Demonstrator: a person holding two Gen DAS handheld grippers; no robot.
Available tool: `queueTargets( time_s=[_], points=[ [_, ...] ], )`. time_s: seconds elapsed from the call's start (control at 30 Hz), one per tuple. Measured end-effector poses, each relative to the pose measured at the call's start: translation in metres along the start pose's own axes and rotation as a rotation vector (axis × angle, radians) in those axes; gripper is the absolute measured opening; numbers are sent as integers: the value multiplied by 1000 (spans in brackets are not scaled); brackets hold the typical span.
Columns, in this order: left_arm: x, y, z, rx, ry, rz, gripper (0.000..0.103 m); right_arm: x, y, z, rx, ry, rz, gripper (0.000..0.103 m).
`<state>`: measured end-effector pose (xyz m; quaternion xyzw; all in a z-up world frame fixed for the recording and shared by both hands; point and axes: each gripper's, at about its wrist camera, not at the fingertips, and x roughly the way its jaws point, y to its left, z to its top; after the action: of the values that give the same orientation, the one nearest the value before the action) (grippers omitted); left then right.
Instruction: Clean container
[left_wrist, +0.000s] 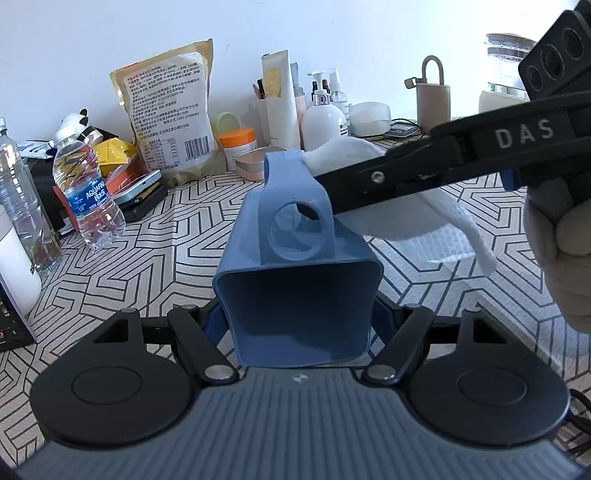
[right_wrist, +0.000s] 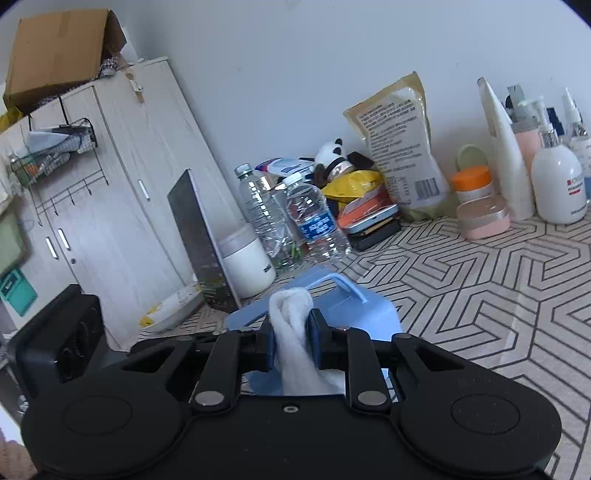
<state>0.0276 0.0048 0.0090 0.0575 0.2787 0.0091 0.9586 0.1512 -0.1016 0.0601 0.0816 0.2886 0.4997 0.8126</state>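
Blue container gripped and wiped over the patterned table

The table (left_wrist: 147, 266) with its geometric cloth lies below. The left gripper (left_wrist: 299, 317) has its jaws closed against the sides of the blue container (left_wrist: 299, 306), held above the table with its open mouth toward the camera. The right gripper (right_wrist: 291, 332) is pinched tight on a white cloth (right_wrist: 291, 314), which presses on the container's handle end.
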Motion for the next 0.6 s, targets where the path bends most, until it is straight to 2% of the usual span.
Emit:
queueTargets(
  time_s=[0.3, 0.33, 0.6],
  points=[
    [-1, 1, 0, -1, 0, -1, 75, -8, -1, -5, 42, 1, 43, 23],
    [-1, 2, 1, 0, 0, -1, 75, -8, -1, -4, 41, 3, 41, 20],
    [0, 3, 1, -3, 2, -2, 75, -10, -8, -5, 73, -3, -33, 21]
  ],
)
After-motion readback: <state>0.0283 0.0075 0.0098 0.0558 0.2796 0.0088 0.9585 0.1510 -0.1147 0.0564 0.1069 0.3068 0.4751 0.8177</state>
